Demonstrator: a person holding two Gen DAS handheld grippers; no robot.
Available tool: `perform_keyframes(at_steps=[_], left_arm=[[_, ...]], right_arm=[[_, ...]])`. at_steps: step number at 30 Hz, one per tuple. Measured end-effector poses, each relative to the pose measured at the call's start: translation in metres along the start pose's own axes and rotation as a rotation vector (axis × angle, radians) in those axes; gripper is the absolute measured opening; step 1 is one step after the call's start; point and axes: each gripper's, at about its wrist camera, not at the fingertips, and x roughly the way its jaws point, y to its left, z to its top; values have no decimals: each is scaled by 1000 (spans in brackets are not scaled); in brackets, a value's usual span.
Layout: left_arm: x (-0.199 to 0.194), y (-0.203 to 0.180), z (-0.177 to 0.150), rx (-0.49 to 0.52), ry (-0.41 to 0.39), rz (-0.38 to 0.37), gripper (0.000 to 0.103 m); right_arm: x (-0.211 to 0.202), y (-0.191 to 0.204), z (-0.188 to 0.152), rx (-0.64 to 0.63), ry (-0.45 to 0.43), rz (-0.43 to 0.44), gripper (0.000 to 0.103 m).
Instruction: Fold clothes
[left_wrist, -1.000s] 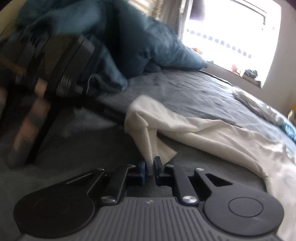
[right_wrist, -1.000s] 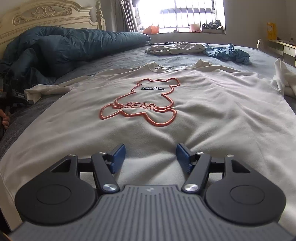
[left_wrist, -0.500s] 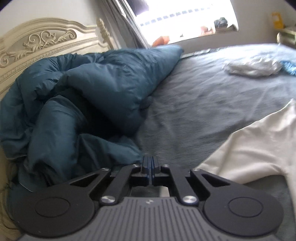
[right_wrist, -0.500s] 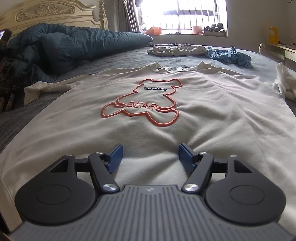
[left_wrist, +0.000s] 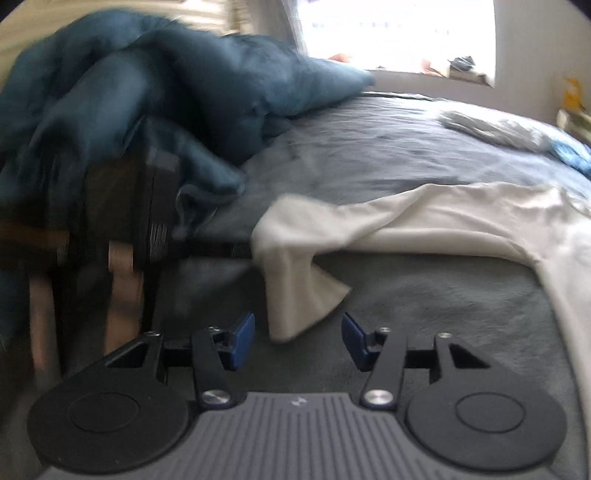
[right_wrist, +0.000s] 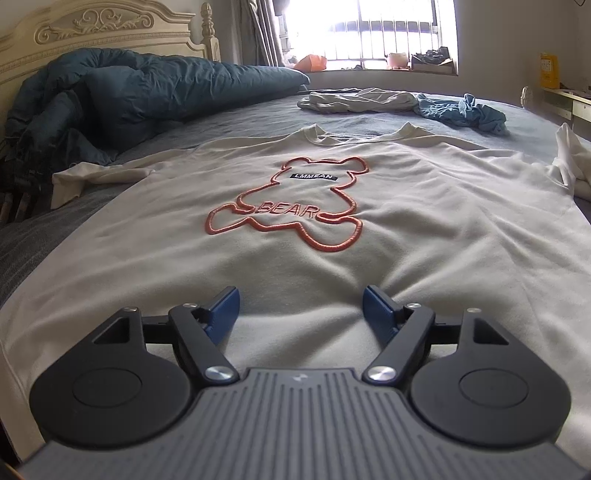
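A cream sweatshirt (right_wrist: 406, 229) with an orange bear outline (right_wrist: 284, 206) lies flat, front up, on the grey bed. My right gripper (right_wrist: 300, 306) hovers low over its hem, jaws opening, the fabric lying under the pads and not pinched. In the left wrist view the sweatshirt's left sleeve (left_wrist: 424, 218) stretches across the bed and its cuff end (left_wrist: 295, 295) droops down toward my left gripper (left_wrist: 298, 338). The left jaws are opening; the cuff tip sits just ahead of the gap, and neither blue pad presses on it.
A teal duvet (right_wrist: 147, 85) is heaped against the cream headboard (right_wrist: 110, 33). A dark blurred object with wooden parts (left_wrist: 147, 221) stands left of the sleeve. Crumpled beige (right_wrist: 354, 99) and blue clothes (right_wrist: 465, 112) lie at the far end, white cloth (right_wrist: 569, 158) on the right.
The left gripper was shut on the cuff, swung shut toward the duvet, and is now back by the cuff with its jaws apart. The right jaws have widened a little.
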Motion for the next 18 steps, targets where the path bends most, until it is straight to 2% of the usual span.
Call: perform_keyframes(at_steps=[3, 6, 8, 10, 11, 13, 18], left_arm=[[16, 10, -6, -150, -21, -12, 55], [28, 15, -6, -245, -56, -25, 53], [36, 16, -7, -289, -53, -25, 44], [39, 14, -5, -290, -47, -17, 13], [37, 14, -3, -282, -49, -21, 8], [26, 11, 6, -230, -70, -14, 8], [-12, -7, 55, 108, -138, 51, 8]], right_arm=[[0, 2, 0, -10, 1, -9, 75], [0, 3, -1, -16, 0, -13, 75], [0, 3, -1, -16, -2, -14, 75], [0, 3, -1, -18, -3, -16, 75], [0, 3, -1, -20, -3, -18, 75], [0, 4, -1, -22, -3, -21, 75], [1, 4, -1, -21, -3, -20, 76]])
